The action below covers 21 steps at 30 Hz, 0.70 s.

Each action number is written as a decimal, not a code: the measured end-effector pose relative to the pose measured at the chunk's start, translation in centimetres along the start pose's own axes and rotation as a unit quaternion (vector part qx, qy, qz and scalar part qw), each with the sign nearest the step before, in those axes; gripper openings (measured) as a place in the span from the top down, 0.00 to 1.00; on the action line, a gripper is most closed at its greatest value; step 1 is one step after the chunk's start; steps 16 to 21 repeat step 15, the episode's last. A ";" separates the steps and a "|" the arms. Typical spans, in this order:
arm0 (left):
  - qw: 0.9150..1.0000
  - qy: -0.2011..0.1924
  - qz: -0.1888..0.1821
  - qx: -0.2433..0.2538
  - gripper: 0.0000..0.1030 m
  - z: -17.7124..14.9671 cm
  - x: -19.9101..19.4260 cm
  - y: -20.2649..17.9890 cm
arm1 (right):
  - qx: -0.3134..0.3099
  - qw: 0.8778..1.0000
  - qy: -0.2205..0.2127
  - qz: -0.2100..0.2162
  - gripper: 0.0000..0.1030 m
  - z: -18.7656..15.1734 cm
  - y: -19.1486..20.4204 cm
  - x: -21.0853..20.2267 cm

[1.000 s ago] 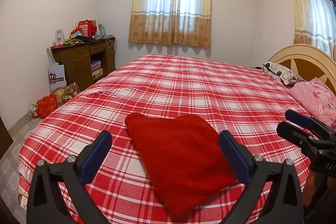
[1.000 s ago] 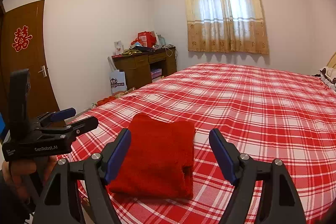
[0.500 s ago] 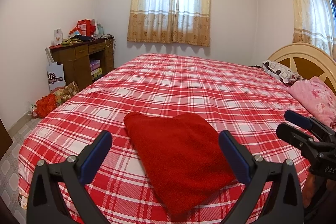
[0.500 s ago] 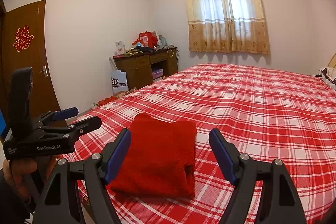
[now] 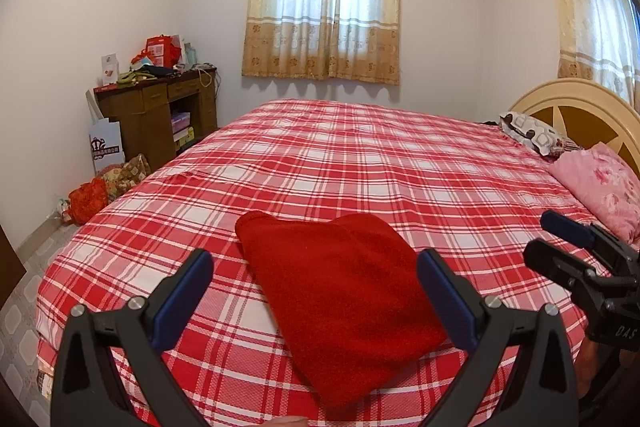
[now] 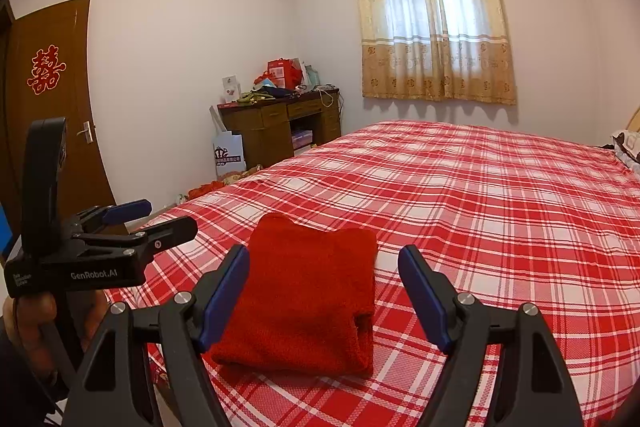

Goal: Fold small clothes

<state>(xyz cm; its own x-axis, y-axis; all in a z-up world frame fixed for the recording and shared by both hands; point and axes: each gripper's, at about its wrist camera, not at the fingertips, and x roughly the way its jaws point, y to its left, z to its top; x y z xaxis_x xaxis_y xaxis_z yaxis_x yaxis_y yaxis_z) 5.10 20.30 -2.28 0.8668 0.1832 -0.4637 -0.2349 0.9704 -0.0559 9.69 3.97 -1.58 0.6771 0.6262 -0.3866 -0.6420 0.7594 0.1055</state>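
Note:
A red fuzzy garment (image 5: pixel 340 291) lies folded into a flat rectangle near the front edge of the bed; it also shows in the right wrist view (image 6: pixel 308 291). My left gripper (image 5: pixel 316 287) is open and empty, held above and short of the garment. My right gripper (image 6: pixel 324 287) is open and empty, also held back from the garment. Each gripper shows in the other's view: the right one at the right edge (image 5: pixel 576 247), the left one at the left edge (image 6: pixel 132 223). Neither touches the cloth.
The bed (image 5: pixel 360 155) has a red and white plaid cover. Pillows (image 5: pixel 600 183) and a round headboard (image 5: pixel 576 107) are at the right. A cluttered wooden desk (image 5: pixel 160 115) stands by the left wall, with bags on the floor (image 5: pixel 92 199). A brown door (image 6: pixel 48 99) is at the far left.
Both grippers have drifted very slightly back and up from the garment. The garment has not moved and both grippers stay open.

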 end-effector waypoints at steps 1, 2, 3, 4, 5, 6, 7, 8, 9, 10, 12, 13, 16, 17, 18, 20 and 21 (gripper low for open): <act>1.000 0.001 0.001 0.000 0.00 0.0 0.0 0.0 | -0.001 1.000 0.001 0.001 0.25 0.0 0.1 0.1; 1.000 0.002 0.000 0.000 0.00 0.0 0.0 0.1 | -0.003 1.000 0.002 0.001 0.25 -0.1 0.1 0.1; 1.000 0.002 0.001 0.000 0.00 0.0 0.0 0.1 | -0.005 1.000 0.003 0.002 0.25 -0.2 0.1 0.1; 1.000 0.001 0.005 -0.002 0.00 0.1 0.1 0.2 | -0.006 1.000 0.004 0.003 0.25 -0.3 0.1 0.1; 1.000 0.001 0.010 -0.001 0.00 0.1 0.1 0.3 | -0.009 1.000 0.005 0.004 0.25 -0.3 0.2 0.2; 1.000 0.001 0.013 0.000 0.00 0.1 0.1 0.2 | -0.011 1.000 0.007 0.006 0.25 -0.4 0.3 0.3; 1.000 0.001 0.018 0.001 0.00 0.1 0.2 0.3 | -0.014 1.000 0.007 0.006 0.25 -0.5 0.3 0.3; 1.000 0.002 0.021 0.000 0.00 0.1 0.3 0.3 | -0.016 1.000 0.008 0.007 0.25 -0.5 0.4 0.3; 1.000 0.003 0.023 -0.001 0.00 0.1 0.4 0.4 | -0.017 1.000 0.009 0.008 0.25 -0.6 0.4 0.3; 1.000 0.006 0.021 -0.001 0.00 0.1 0.5 0.5 | -0.019 1.000 0.009 0.009 0.25 -0.6 0.5 0.3; 1.000 0.007 0.027 -0.003 0.00 -0.1 0.6 0.6 | -0.021 1.000 0.010 0.010 0.25 -0.7 0.5 0.3; 1.000 0.007 0.029 -0.004 0.00 -0.2 0.6 0.7 | -0.022 1.000 0.011 0.010 0.25 -0.7 0.5 0.3; 1.000 0.009 0.030 -0.003 0.00 -0.3 0.7 0.7 | -0.022 1.000 0.011 0.010 0.25 -0.7 0.4 0.3; 1.000 0.009 0.030 -0.003 0.00 -0.3 0.7 0.7 | -0.022 1.000 0.011 0.010 0.25 -0.7 0.4 0.3; 1.000 0.009 0.030 -0.003 0.00 -0.3 0.7 0.7 | -0.022 1.000 0.011 0.010 0.25 -0.7 0.4 0.3; 1.000 0.009 0.030 -0.003 0.00 -0.3 0.7 0.7 | -0.022 1.000 0.011 0.010 0.25 -0.7 0.4 0.3; 1.000 0.009 0.030 -0.003 0.00 -0.3 0.7 0.7 | -0.022 1.000 0.011 0.010 0.25 -0.7 0.4 0.3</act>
